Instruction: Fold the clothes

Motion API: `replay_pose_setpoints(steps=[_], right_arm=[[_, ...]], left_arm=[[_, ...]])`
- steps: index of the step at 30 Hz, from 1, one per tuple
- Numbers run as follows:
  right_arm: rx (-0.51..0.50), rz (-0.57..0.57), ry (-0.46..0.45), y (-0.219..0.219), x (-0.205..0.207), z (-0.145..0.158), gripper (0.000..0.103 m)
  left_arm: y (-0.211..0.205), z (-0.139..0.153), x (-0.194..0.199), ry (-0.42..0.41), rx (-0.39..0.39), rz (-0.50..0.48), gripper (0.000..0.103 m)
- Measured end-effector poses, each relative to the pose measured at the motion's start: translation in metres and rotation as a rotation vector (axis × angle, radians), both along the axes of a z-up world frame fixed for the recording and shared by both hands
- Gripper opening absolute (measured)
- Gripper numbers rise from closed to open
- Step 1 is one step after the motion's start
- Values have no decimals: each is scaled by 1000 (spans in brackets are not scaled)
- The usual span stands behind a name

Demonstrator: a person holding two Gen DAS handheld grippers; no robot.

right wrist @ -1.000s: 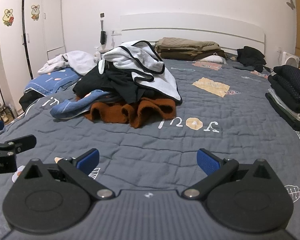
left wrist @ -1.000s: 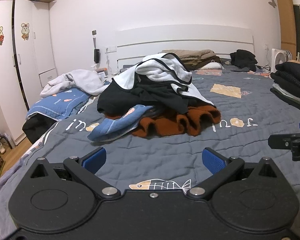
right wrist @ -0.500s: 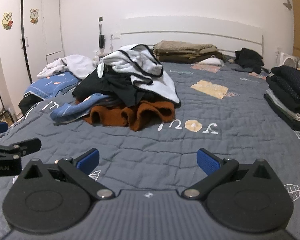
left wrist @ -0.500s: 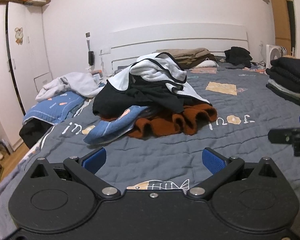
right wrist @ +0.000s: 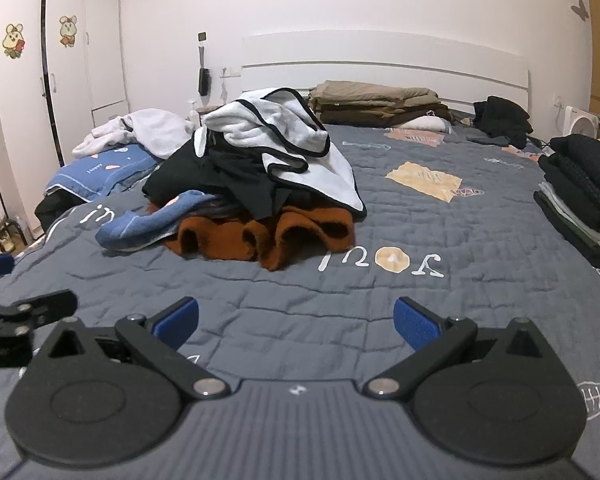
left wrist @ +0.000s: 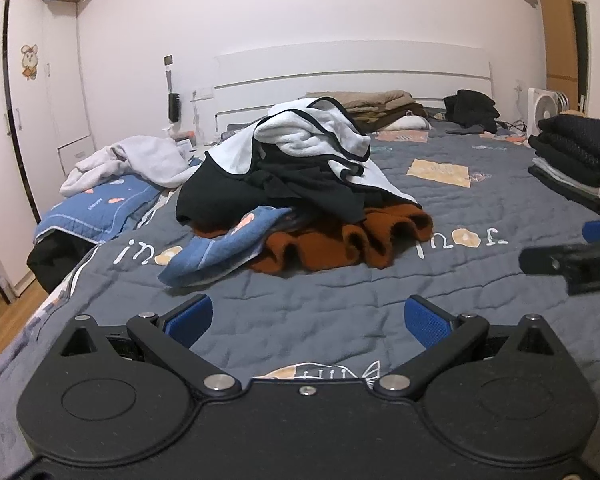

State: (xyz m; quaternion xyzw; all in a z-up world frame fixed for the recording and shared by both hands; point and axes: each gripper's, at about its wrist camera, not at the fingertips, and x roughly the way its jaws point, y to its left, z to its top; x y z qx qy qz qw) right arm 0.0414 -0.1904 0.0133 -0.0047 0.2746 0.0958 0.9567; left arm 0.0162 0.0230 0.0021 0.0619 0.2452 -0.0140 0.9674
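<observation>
Both grippers hang over the grey quilted bedspread (left wrist: pixel 480 208) with nothing between their blue pads. The left gripper (left wrist: pixel 308 322) has its jaws spread wide, and the right gripper (right wrist: pixel 296 320) is spread just as wide; each shows at the edge of the other's view, so they sit side by side and apart. Straight ahead of both, well beyond the fingertips, lies the heap of unfolded clothes (left wrist: pixel 300 192): a white garment with black trim (right wrist: pixel 276 136) on top, a black garment (left wrist: pixel 228 196) beneath it, a rust-brown knit (right wrist: pixel 268 236) at the bottom front, and a blue patterned piece (left wrist: pixel 220 248) spilling toward the left gripper's side. Far to the right of the right gripper, a neat stack of folded dark clothes (right wrist: pixel 584 192) sits at the bed's edge. Beyond the heap, against the white headboard (right wrist: pixel 384 68), rest folded tan and brown items (right wrist: pixel 376 100).
</observation>
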Motion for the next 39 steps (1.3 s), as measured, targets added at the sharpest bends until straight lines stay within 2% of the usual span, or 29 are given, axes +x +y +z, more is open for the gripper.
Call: replay_pose_setpoints(steps=[5,8,19,27,34,35,36,37,38,39], right_arm=[[-20,6,5,10,29,-8,103],[-32,22,21,22,52,-17,103],[-86,120,52,77,154,-61,101],[-40,145,79,99,216,-88,82],[-48,103,137,111,252,-116,79],[-51,95,147,113,257,-120,71],[-53,87,157,114,262,-124,53],[-56,79,168,116,267,-128,42],[-58,71,178,117,271,-132,27],[-49,59,178,117,273,-135,18]], left_arm=[[13,-1,8,11,-27,6,103],[21,-2,12,9,-18,14,103],[56,-13,31,40,-29,59,103],[75,-18,44,66,-79,93,103],[80,-18,46,96,-123,97,103],[81,-18,46,96,-128,99,103],[82,-17,46,96,-133,100,103],[83,-17,46,95,-137,102,103],[83,-17,46,97,-138,103,103],[83,-17,46,99,-138,103,103]])
